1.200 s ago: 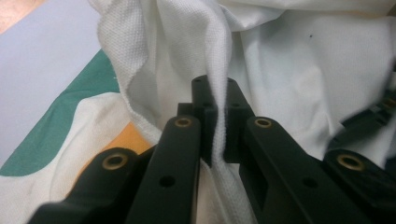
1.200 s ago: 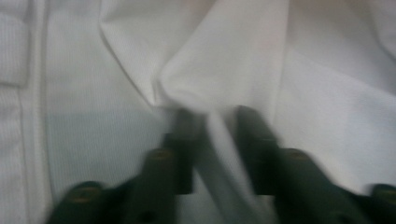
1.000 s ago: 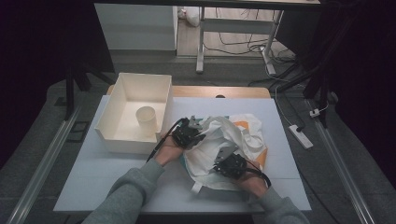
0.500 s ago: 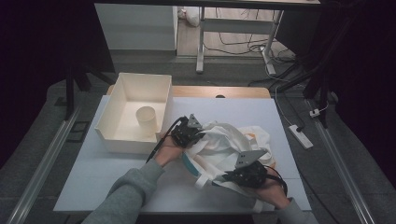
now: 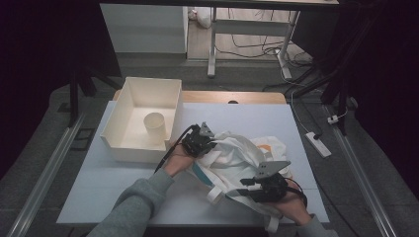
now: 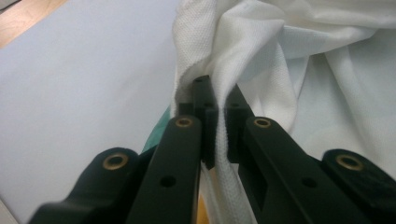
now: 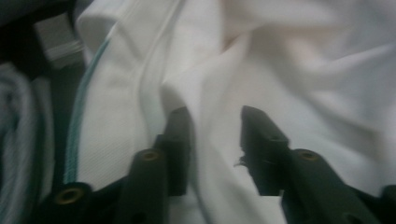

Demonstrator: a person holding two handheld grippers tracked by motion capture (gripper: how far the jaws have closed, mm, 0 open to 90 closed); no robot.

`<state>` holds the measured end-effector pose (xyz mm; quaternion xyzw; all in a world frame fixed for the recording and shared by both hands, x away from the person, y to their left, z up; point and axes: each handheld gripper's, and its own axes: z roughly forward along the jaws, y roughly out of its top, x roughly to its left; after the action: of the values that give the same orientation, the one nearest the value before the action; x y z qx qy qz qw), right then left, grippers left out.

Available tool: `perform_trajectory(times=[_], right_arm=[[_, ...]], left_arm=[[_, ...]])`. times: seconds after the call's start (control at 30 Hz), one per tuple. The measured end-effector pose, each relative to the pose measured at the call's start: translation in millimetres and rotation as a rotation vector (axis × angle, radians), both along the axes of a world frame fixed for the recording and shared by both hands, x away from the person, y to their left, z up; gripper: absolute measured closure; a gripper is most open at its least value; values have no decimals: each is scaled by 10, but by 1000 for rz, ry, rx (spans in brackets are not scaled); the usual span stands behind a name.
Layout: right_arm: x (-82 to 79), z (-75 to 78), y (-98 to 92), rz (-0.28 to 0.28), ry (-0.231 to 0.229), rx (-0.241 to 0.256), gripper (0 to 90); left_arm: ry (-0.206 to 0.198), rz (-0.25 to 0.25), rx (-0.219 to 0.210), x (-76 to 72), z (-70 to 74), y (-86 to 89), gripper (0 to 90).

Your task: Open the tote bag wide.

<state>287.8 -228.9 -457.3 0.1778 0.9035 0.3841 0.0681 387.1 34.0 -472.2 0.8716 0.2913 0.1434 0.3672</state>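
Observation:
A crumpled white cloth [image 5: 236, 157] with teal trim and an orange print lies on the pale table [image 5: 247, 116]. My left gripper [image 5: 201, 141] rests at the cloth's left edge. In the left gripper view it [image 6: 217, 95] is shut on a raised fold of the white cloth [image 6: 261, 51]. My right gripper [image 5: 257, 187] sits over the near right part of the cloth, close to the table's front edge. In the right gripper view its jaws [image 7: 212, 121] stand apart with a ridge of white cloth [image 7: 219, 70] lying between them. Teal piping [image 7: 77, 130] runs along the left.
A white open box [image 5: 148, 83] stands at the table's left with a paper cup [image 5: 154, 127] inside. White straps [image 5: 213, 195] hang off the cloth near the front edge. A power strip [image 5: 316, 144] and cables lie on the floor to the right.
My right gripper has moved right and toward the person, and the near part of the cloth has spread that way. The left gripper has stayed on its fold.

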Motion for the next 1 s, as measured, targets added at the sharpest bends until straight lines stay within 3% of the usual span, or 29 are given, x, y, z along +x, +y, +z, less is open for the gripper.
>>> perform_trajectory(times=[0.1, 0.2, 0.33, 0.53, 0.67, 0.83, 0.93, 1.0], right_arm=[[42, 149, -82, -97, -75, 16, 542], [106, 277, -174, -176, -112, 52, 533], [253, 354, -206, -295, -160, -27, 505], [530, 278, -186, -378, -155, -124, 503], [681, 227, -149, -402, -133, -158, 500], [813, 71, -134, -431, -114, -254, 492], [837, -56, -189, -421, -75, -250, 543], [833, -75, -210, -407, -66, -230, 622]], left_arm=[[13, -4, -10, 4, -13, 5, 869], [9, -6, -6, -10, -13, -4, 869], [10, -9, -8, -14, -13, 0, 869], [13, -13, -7, -4, -18, 3, 869], [16, -19, -4, 8, -31, 0, 869], [15, -24, -1, -1, -25, 8, 868], [17, -21, -5, -6, -35, 4, 868], [19, -19, -2, -11, -46, 5, 868]])
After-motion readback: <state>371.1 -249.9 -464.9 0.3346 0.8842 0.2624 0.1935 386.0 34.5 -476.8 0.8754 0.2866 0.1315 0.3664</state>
